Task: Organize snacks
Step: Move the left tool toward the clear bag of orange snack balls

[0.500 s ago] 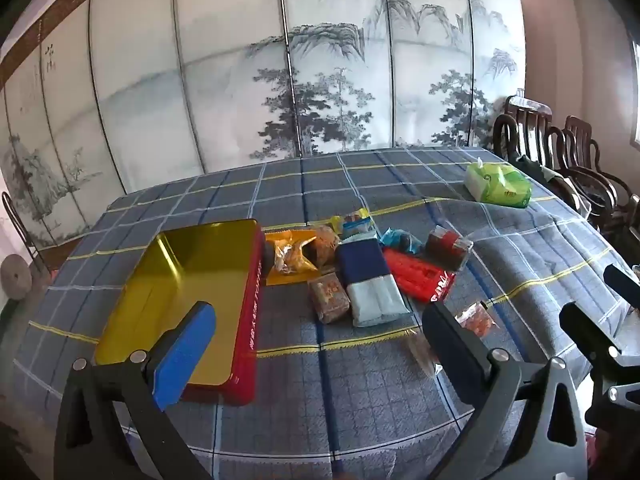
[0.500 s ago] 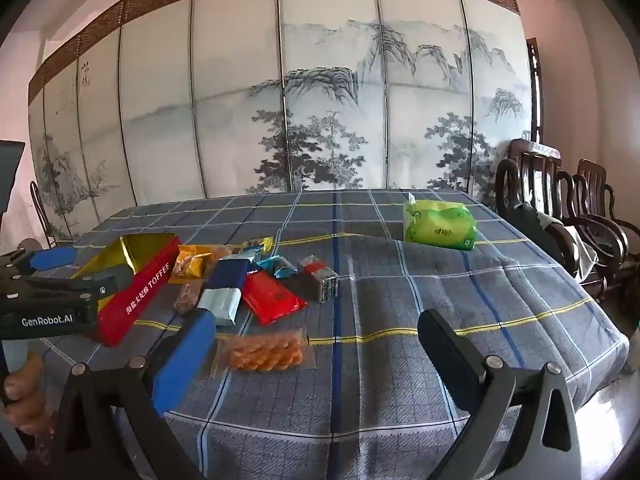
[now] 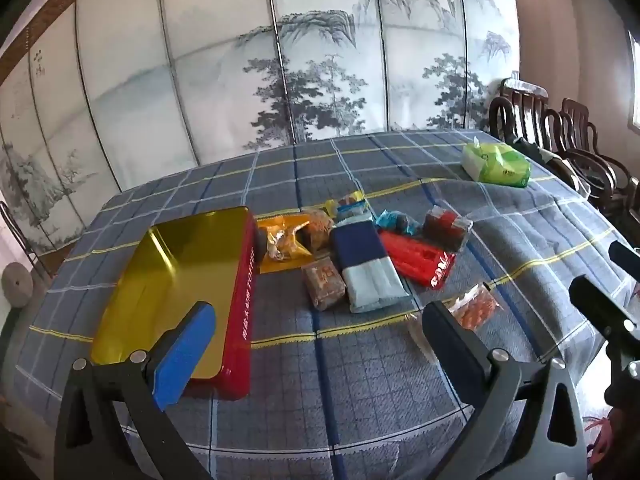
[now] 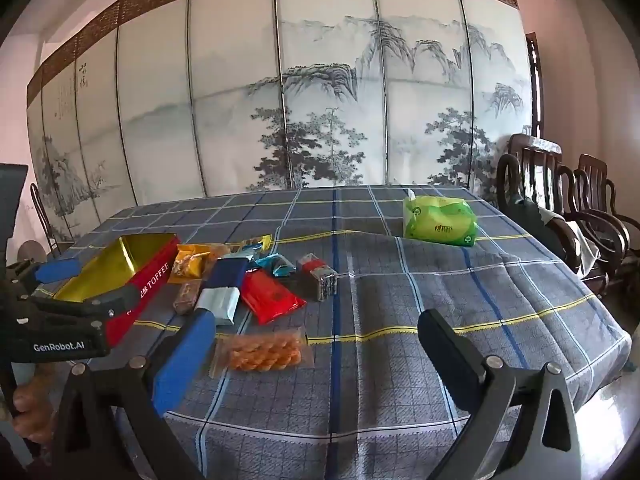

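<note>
An open red toffee tin [image 3: 240, 300] [image 4: 148, 284] with a gold inside lies on the left of the checked tablecloth. Beside it lie several snacks: a blue-and-grey pack [image 3: 368, 264] [image 4: 224, 288], a red packet [image 3: 416, 258] [image 4: 272, 296], a brown bar [image 3: 323, 285], a yellow packet [image 3: 280, 244] and a clear bag of orange twists [image 3: 474, 306] [image 4: 262, 352]. My left gripper [image 3: 316, 332] [image 4: 76, 284] hovers open over the near table edge, empty. My right gripper [image 4: 316, 340] is open and empty too, near the twists bag.
A green tissue pack [image 3: 498, 164] [image 4: 440, 220] sits at the far right of the table. Dark wooden chairs [image 4: 560, 208] stand along the right side. A painted folding screen [image 4: 320, 112] closes off the back. A hand [image 4: 30, 416] holds the left gripper.
The left wrist view has shifted slightly, with the tin and snacks a little lower and to the right. The right view is almost the same.
</note>
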### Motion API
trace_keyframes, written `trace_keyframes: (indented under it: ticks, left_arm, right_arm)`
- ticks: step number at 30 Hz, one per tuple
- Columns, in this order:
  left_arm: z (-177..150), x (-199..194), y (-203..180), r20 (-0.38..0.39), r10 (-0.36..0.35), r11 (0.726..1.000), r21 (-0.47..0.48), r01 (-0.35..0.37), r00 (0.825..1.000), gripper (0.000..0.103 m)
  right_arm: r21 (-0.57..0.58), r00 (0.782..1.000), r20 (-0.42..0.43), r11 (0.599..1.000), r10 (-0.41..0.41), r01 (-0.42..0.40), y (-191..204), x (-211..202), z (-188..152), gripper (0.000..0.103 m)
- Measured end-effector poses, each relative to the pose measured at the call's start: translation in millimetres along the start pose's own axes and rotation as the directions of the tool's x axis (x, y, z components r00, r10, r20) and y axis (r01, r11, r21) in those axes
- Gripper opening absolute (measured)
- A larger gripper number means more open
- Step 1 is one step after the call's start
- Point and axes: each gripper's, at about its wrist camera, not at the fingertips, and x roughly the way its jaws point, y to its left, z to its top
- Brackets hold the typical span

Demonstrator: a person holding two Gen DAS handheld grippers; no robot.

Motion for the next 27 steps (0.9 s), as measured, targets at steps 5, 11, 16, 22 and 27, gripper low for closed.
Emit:
trace_keyframes:
  ticks: [5,11,16,22,27]
  left_arm:
    - [-2,6,-4,-0.020,-0.009,1.000,0.020,0.010,1.000,0.103]
    - [-5,9,-14,-0.040,-0.051,0.995,0.083,0.055,0.998,0.103]
    - [-8,12,-24,-0.067,-0.108,0.982,0.149,0.117,0.992,0.103]
    - [-6,23,-40,-0.127,-0.179,0.947,0.246,0.206,0.976,0.103]
    - [2,30,-60,-0.178,-0.265,0.885,0.345,0.313,0.948,0.103]
  right_arm:
    - [-0.002,1.000,-0.016,1.000,0.004,-0.004,-3,3,0,0.103]
    - [0.000,1.000,-0.025,1.000,0.000,0.000,-8,5,-3,0.103]
    - [0.018,0.999,-0.040,1.000,-0.008,0.008,-18,4,-6,0.103]
    - [0.060,0.998,-0.063,0.998,-0.010,0.014,-37,6,-10,0.103]
    - [0.085,0.998,-0.062,0.996,-0.018,0.023,-48,7,-11,0.103]
